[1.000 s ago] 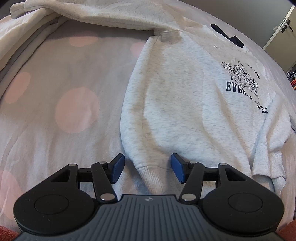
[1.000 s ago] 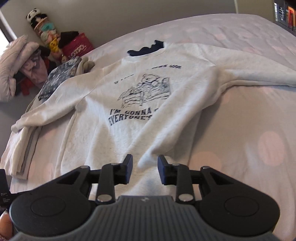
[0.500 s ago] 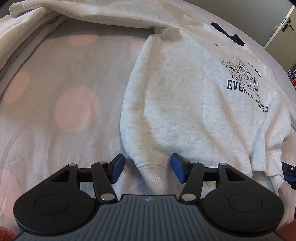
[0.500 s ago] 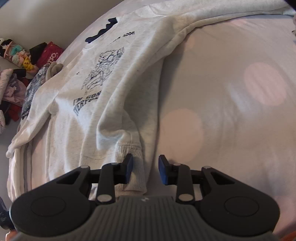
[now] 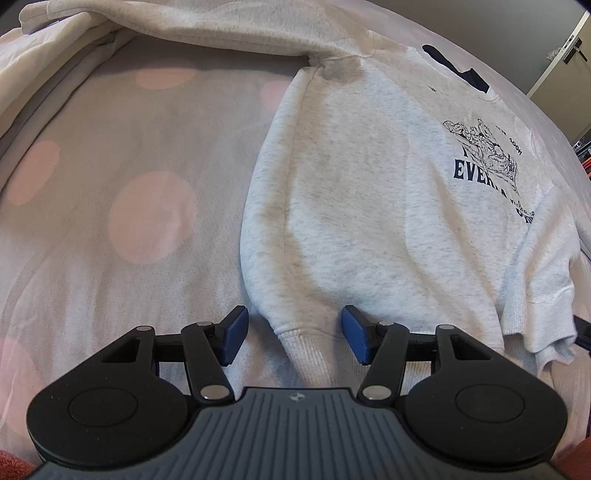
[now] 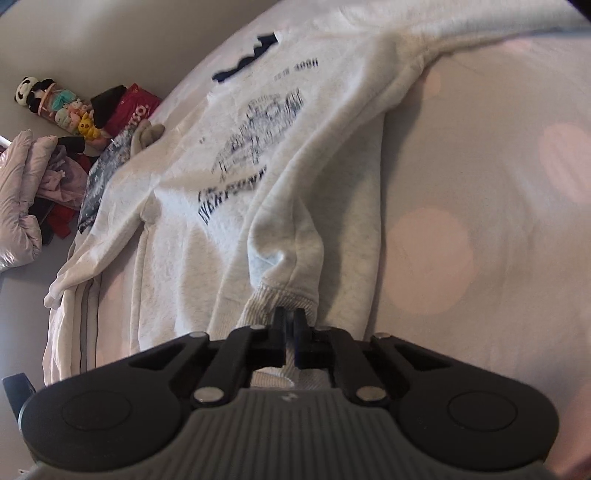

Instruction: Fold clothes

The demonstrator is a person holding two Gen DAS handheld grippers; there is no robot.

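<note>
A light grey sweatshirt (image 5: 369, 192) with a dark blue print lies face up on the bed. My left gripper (image 5: 291, 334) is open, its blue pads on either side of the sweatshirt's ribbed hem corner (image 5: 306, 350). My right gripper (image 6: 290, 332) is shut on the ribbed hem (image 6: 273, 299) at the other bottom corner and lifts it, so the cloth bunches above the fingers. The sweatshirt (image 6: 229, 177) stretches away in the right wrist view, one sleeve (image 6: 461, 26) spread to the far right.
The bed cover (image 5: 129, 206) is pale with pink dots. Other light garments (image 5: 44, 66) lie at the far left. A dark patterned cloth (image 6: 105, 166), soft toys (image 6: 55, 107) and a padded jacket (image 6: 18, 199) sit by the bed's far edge.
My right gripper has closed on the hem corner and raised it. My left gripper has stayed open at the other corner.
</note>
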